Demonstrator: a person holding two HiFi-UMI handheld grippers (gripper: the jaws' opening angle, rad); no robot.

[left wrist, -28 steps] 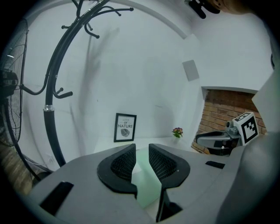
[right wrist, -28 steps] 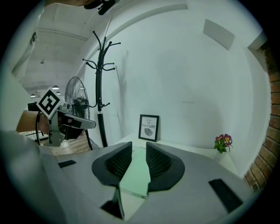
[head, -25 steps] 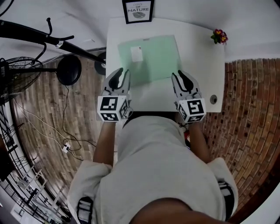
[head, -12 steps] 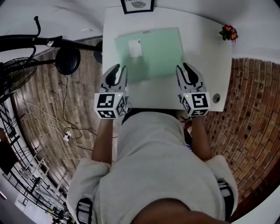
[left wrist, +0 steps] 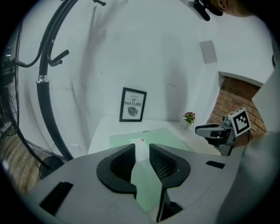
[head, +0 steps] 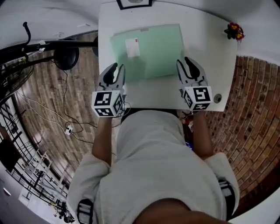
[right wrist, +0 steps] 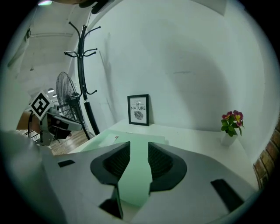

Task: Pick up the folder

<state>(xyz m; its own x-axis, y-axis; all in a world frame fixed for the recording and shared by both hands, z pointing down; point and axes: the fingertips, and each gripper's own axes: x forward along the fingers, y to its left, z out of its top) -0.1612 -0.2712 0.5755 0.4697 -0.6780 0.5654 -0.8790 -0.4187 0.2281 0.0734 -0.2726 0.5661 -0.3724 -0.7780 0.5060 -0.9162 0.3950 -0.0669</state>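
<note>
A pale green folder [head: 151,51] with a white label [head: 132,47] lies flat on the white table [head: 210,52]. My left gripper [head: 115,71] hovers at the folder's near left corner, its jaws a narrow gap apart with nothing gripped. My right gripper [head: 185,64] is at the near right edge. Its jaws have just been opening and hold nothing. In the left gripper view the folder [left wrist: 168,136] and label [left wrist: 141,148] show through the gap of the left gripper [left wrist: 141,152]. The right gripper view shows the folder [right wrist: 133,177] beyond the right gripper [right wrist: 139,149].
A framed print [head: 134,3] stands at the table's far edge and a small flower pot [head: 233,31] at its far right corner. A cable hole [head: 217,98] sits near the right gripper. A coat rack [right wrist: 82,65] and a fan [right wrist: 64,98] stand left of the table.
Both grippers have sunk and moved forward toward the folder's near corners. The right jaws stand slightly wider. The folder has not moved.
</note>
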